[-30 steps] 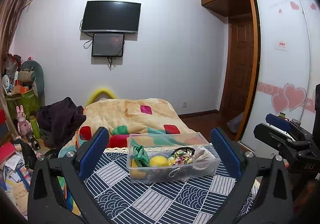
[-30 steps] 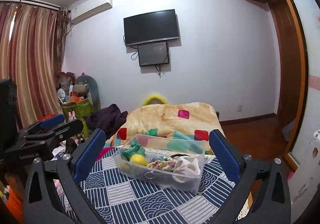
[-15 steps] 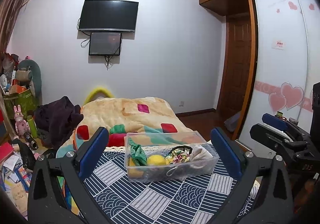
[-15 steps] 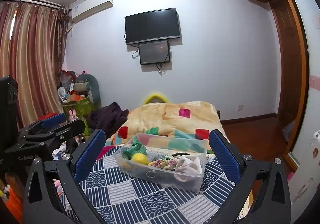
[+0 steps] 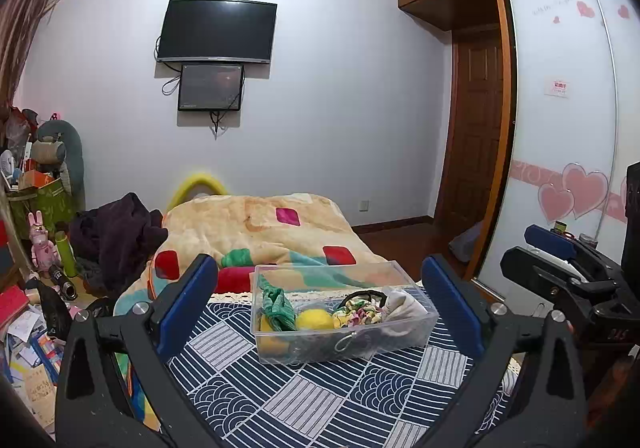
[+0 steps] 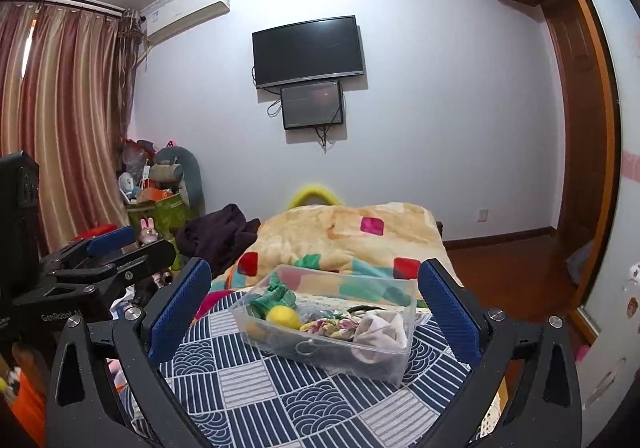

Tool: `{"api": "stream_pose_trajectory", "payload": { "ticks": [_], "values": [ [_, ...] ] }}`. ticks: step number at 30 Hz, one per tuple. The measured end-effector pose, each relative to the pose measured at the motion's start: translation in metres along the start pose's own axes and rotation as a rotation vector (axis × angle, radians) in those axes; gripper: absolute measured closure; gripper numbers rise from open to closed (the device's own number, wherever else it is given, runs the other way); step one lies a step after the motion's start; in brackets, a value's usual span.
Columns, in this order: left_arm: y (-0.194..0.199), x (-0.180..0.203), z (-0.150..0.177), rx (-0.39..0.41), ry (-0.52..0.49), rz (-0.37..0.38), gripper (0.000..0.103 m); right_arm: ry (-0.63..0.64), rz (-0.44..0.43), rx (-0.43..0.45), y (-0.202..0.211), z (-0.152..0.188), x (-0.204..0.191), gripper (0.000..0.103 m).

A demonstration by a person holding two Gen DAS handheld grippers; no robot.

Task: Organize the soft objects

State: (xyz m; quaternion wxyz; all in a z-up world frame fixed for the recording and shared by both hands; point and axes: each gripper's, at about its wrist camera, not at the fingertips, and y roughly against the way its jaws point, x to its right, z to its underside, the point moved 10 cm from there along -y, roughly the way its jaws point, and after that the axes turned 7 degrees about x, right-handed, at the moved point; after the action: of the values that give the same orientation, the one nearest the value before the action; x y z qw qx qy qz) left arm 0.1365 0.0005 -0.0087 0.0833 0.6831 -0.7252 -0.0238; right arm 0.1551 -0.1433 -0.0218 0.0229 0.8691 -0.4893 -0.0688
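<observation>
The soft objects, a crumpled green cloth (image 5: 275,304), a round fuzzy yellow ball (image 5: 314,320), a floral scrunched fabric piece (image 5: 356,314) and a bunched white cloth (image 5: 402,308), all sit inside a clear rectangular plastic bin (image 5: 400,340) on the bed's navy-and-white patterned cover (image 5: 320,400). The bin stands near the far edge of that cover, its long axis running left to right across both views. And here are the tongs: the left gripper (image 5: 320,300) hovers with its blue-padded jaws spread wide, holding nothing, the bin framed dead ahead between them. The right gripper (image 6: 314,300) matches it, wide open and empty-handed, though from its side the bin sits angled, one near corner pointing towards the camera. Neither tool touches the bin; both hang back from its near wall, and the left one faces it more squarely.

Textures now: limp, wrinkled cloth, a felt-like ball, thin see-through plastic walls, and a metal ring (image 5: 345,342) lying against the front wall. Everything soft in reach already lies in the bin, so this fits either a heap waiting to be sorted out or items gathered up at the end. The pictures don't settle which.
</observation>
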Motion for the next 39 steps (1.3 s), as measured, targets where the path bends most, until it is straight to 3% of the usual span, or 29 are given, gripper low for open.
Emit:
{"api": "stream_pose_trajectory", "payload": {
  "ticks": [39],
  "values": [
    [-0.0042, 0.0016, 0.0065, -0.024, 0.018, 0.027, 0.000, 0.005, -0.007, -0.006, -0.0042, 0.0028, 0.0047, 0.000]
  ]
}}
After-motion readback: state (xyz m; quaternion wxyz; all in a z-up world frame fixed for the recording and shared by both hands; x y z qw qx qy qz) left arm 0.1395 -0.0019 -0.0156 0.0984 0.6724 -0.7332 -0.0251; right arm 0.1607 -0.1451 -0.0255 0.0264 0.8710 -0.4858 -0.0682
